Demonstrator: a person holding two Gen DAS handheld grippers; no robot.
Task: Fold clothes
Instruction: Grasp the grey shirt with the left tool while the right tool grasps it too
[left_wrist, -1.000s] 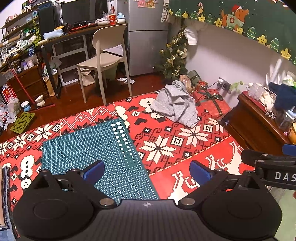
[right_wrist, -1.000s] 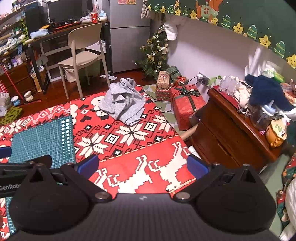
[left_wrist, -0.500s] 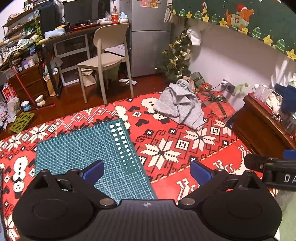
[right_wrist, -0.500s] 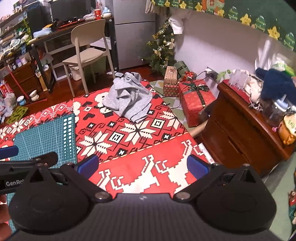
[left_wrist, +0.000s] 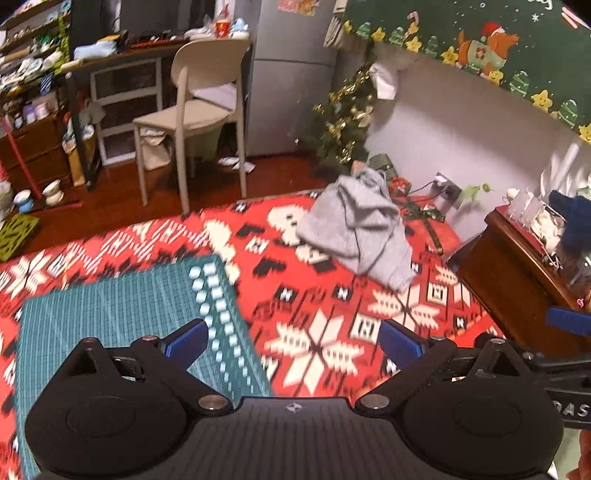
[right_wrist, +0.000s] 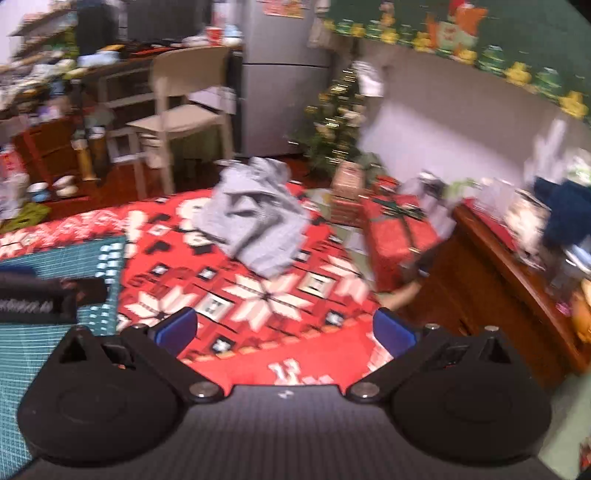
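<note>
- Blue-padded fingers (left_wrist: 186, 338) of the left tool (left_wrist: 293, 341) stand wide apart, with nothing between them; it hangs over the seam where the green cutting mat (left_wrist: 122, 317) meets the red patterned blanket (left_wrist: 317, 332), touching neither.
- Right tool (right_wrist: 282, 330) is likewise spread wide and holds nothing, its 2 blue fingertips (right_wrist: 391, 334) above the snowflake pattern of the blanket (right_wrist: 258, 295). This view is smeared with blur.
- Each tool shows in the other's view: the right one's black body and a blue tip at the right edge of the left wrist view, the left one as a dark bar at the left edge of the right wrist view.
- Grey hoodie (left_wrist: 360, 229), the garment to fold, lies crumpled in a heap on the far part of the blanket, well apart from both tools and off the mat; in the right wrist view it (right_wrist: 255, 221) sits ahead and slightly left of centre.
- Beyond the hoodie, a red gift box (right_wrist: 397, 229) with a dark ribbon stands on the floor beside a smaller box, near a small Christmas tree (left_wrist: 345, 122).
- Dark wooden cabinet (left_wrist: 517, 280) at the right carries clear containers and a navy fabric item; their contents cannot be made out.
- Beige chair (left_wrist: 199, 114) stands on the wood floor behind the blanket, in front of a cluttered counter (left_wrist: 122, 55).
</note>
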